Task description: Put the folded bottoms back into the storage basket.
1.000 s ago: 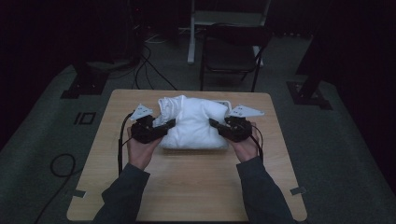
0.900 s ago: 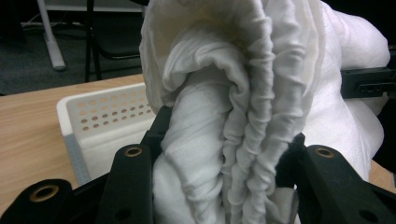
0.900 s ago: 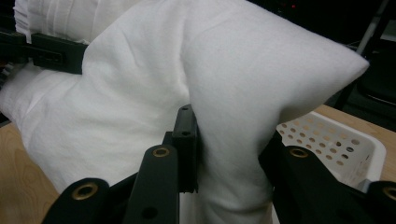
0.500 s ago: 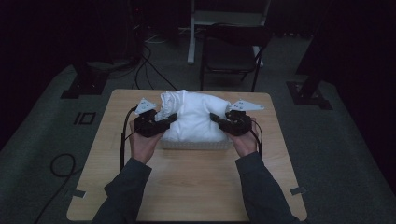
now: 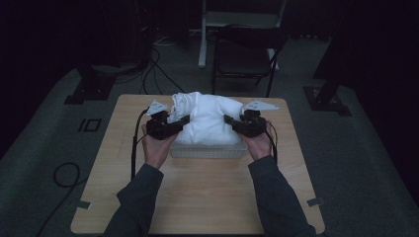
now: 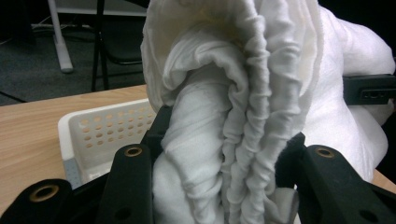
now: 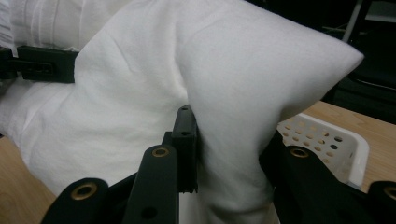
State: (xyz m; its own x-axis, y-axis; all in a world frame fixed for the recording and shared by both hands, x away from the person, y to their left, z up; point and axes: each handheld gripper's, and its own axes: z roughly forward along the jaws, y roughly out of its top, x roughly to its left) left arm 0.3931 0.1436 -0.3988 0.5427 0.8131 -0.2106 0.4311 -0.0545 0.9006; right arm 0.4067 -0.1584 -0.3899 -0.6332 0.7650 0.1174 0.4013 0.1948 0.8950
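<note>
Left gripper (image 5: 182, 122) pinches gathered folds of white cloth (image 5: 207, 118) at bundle's 9 o'clock side; jaws clamp bunched pleats. Right gripper (image 5: 231, 121) pinches smooth fold at 3 o'clock side. Cloth heaped over white perforated basket (image 5: 207, 151), spilling past rim. Basket sits on wooden table (image 5: 197, 192), toward 12 o'clock edge. Black chair (image 5: 244, 49) beyond table.

The room is dim, its walls lost in darkness. A light wooden worktop (image 5: 197, 197) stands on grey carpeted floor (image 5: 44, 148). At twelve o'clock beyond it sits a dark chair (image 5: 244, 52), with a pale upright frame leg (image 5: 202, 34) just to its left. Black cables (image 5: 158, 69) trail across the floor at eleven o'clock, and a cable loop (image 5: 66, 175) lies at eight o'clock. Dark stand bases sit at ten (image 5: 89, 89) and two o'clock (image 5: 326, 96)
</note>
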